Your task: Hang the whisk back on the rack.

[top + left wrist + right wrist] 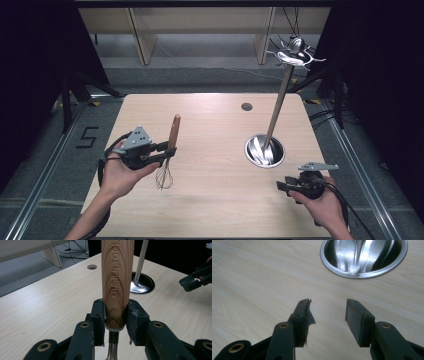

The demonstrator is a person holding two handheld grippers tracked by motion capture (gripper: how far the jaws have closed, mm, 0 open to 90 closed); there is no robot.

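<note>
Left tongs [116, 322]: clamped tight on the wooden handle of a whisk [170, 150], right at the bottom end of the handle, just above the metal collar. In the left gripper view the pads press on both sides of the wood.
Whisk position: held upright-ish, handle up, wire loops hanging down close over the surface [210, 200]; can't tell if the wires touch it. Gripping low near the wires probably gives better control of the working end.
Right tongs [328, 315]: open, nothing between the pads, hovering low over bare wood near the person's edge. Looks like they're on standby, ready to help or take something.
Steel cup [264, 150]: round, shiny, sits near the right side, a bit ahead of the right tongs. Its rim fills the top of the right gripper view.
Long utensil [278, 102]: metal rod standing in the cup, leaning away with a pronged head up top. Already parked there, so my guess is the whisk is headed for the same cup.
Gap: whisk and cup are well apart, with open surface between them.
</note>
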